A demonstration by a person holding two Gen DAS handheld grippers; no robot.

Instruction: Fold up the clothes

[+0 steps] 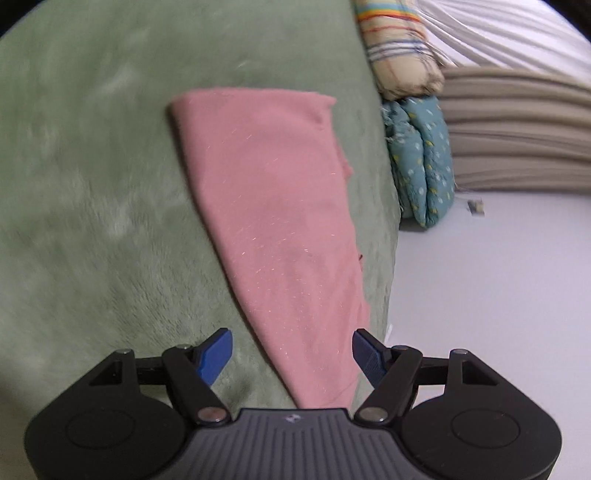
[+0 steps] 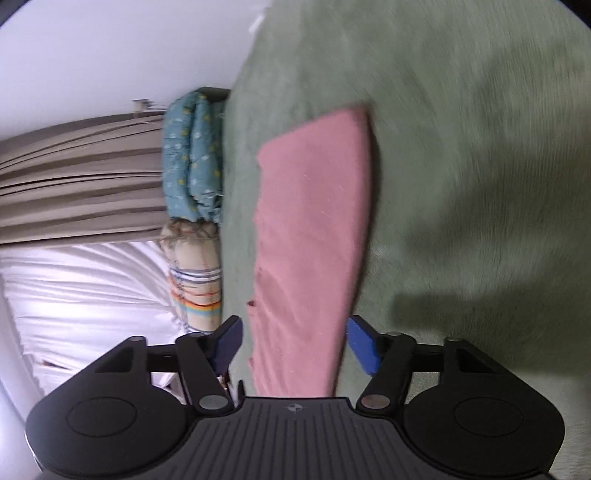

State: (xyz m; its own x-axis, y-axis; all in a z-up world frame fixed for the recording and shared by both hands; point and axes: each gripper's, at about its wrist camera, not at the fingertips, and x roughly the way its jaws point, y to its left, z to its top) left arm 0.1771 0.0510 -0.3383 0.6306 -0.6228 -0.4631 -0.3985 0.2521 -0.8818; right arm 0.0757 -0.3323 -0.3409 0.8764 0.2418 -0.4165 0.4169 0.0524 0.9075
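So the folded pink cotton cloth (image 1: 273,221) is lying flat on a fuzzy sage-green fleece blanket (image 1: 92,184), folded into a long narrow strip. In the left wrist view it runs from about 12 o'clock down to 6 o'clock, with the near end disappearing under the camera body. The folded edge is on the 9 o'clock side and the loose, slightly frayed edges are on the 3 o'clock side.

The left claw (image 1: 291,354) has its jaws wide apart. The near end of the cloth sits in the gap between the blue pads (image 1: 216,356), but neither pad is pressing on it as far as I can see, so nothing is held.

Same deal in the right wrist view, just rolled sideways: the pink cloth (image 2: 314,229) runs from roughly 1 o'clock down to 6 o'clock. The right claw (image 2: 293,341) is open too, and the strip passes between its fingers. The pad at 3 o'clock looks just beside the cloth edge, though it's blurry enough that I can't tell if it's touching.

Off the blanket's edge, there's a rolled teal quilt with small yellow and white dots (image 1: 421,162) and a cream bundle with rainbow stripes (image 1: 399,48) just beside it. Behind those are beige pleated curtains (image 1: 517,136) and white gathered fabric (image 1: 509,33).
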